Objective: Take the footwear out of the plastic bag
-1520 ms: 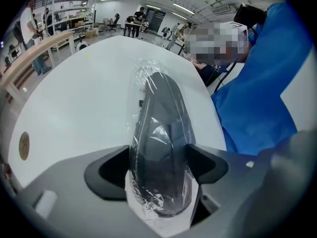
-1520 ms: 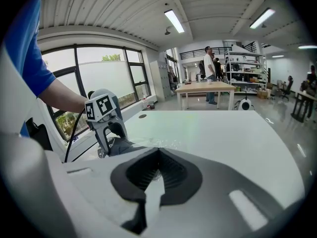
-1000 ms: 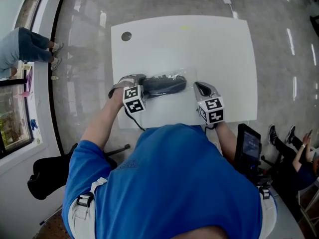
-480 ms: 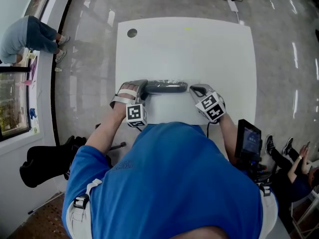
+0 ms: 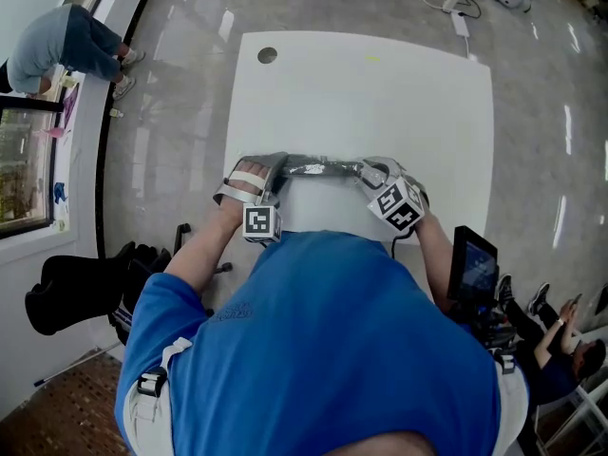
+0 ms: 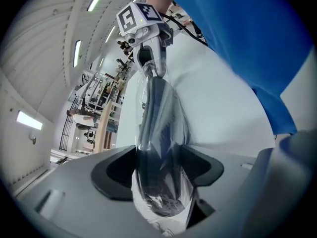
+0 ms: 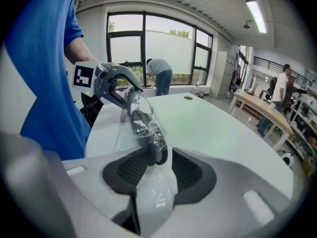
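White table (image 5: pixel 427 112) before me, rounded corners. Dark round hole (image 5: pixel 267 55) at far left corner, small yellow mark (image 5: pixel 372 58) by far edge. Plastic bag (image 5: pixel 323 166) with dark footwear (image 7: pixel 148 128) at my near edge; cannot tell whether it rests on top.

Left gripper (image 5: pixel 281 165) closing on plastic bag (image 5: pixel 323 167), right gripper (image 5: pixel 367 170) opening round it

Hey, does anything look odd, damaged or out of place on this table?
Nothing stands out: the dark footwear sits inside the clear plastic bag at the near edge of the white table; no tear or spill.
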`<state>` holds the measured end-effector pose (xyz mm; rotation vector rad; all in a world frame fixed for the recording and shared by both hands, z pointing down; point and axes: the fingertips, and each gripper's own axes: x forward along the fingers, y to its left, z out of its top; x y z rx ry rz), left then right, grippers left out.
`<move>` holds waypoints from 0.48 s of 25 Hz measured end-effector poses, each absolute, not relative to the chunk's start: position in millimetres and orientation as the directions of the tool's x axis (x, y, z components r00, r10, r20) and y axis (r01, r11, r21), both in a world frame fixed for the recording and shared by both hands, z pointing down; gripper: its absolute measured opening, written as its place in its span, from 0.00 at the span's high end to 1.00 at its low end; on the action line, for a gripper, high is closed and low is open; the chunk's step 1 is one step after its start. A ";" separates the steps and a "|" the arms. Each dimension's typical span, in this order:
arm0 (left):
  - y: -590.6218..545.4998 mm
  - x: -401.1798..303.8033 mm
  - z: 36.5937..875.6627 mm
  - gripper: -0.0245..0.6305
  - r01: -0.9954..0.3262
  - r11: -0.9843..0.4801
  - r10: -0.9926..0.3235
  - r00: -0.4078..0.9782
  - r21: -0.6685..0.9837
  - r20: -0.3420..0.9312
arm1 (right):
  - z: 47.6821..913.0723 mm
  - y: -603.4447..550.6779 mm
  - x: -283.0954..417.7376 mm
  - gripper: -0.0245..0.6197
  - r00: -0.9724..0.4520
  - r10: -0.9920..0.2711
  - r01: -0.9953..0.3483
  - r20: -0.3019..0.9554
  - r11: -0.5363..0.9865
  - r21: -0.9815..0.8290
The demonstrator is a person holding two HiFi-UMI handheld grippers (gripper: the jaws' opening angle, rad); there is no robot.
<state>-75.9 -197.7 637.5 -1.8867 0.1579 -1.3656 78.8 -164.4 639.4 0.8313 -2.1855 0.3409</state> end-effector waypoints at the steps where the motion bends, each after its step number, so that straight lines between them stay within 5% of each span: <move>1: -196.7 -75.8 638.2 0.51 0.327 -0.686 -0.514 0.415 -0.650 0.751 | 641.4 -164.2 80.3 0.73 -0.498 -0.454 -0.660 0.739 0.751 0.016; 12: -195.1 -78.0 634.2 0.51 0.346 -0.640 -0.527 0.451 -0.686 0.720 | 643.4 -159.6 63.8 0.72 -0.554 -0.403 -0.579 0.728 0.815 0.011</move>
